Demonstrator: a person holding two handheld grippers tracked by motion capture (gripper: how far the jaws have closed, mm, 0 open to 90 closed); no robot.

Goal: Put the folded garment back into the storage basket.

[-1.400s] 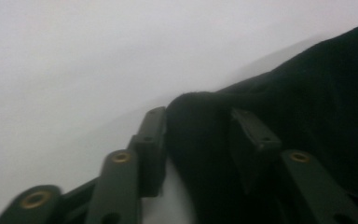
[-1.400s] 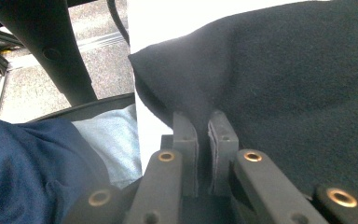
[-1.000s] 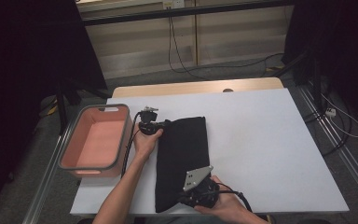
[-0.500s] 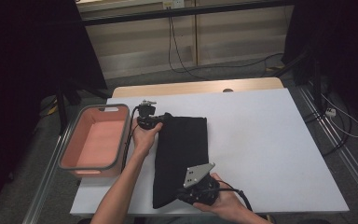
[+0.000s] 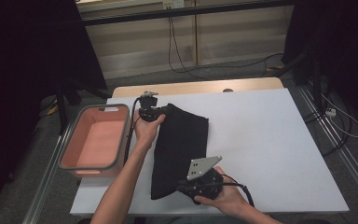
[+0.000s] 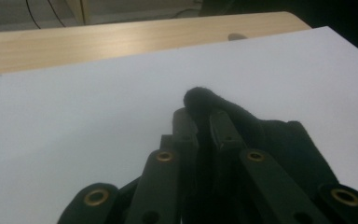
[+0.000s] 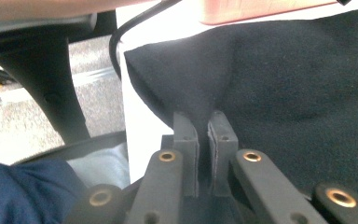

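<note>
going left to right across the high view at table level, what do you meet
pink basket → left tongs → black cloth → bare white table top

One black cloth (image 5: 179, 144) pinched between my fingers at both ends. Two grippers: my left (image 5: 149, 111), my right (image 5: 200, 184). One pink bin (image 5: 95, 140) beside left fingers. One white table (image 5: 270, 140) beneath.
</note>
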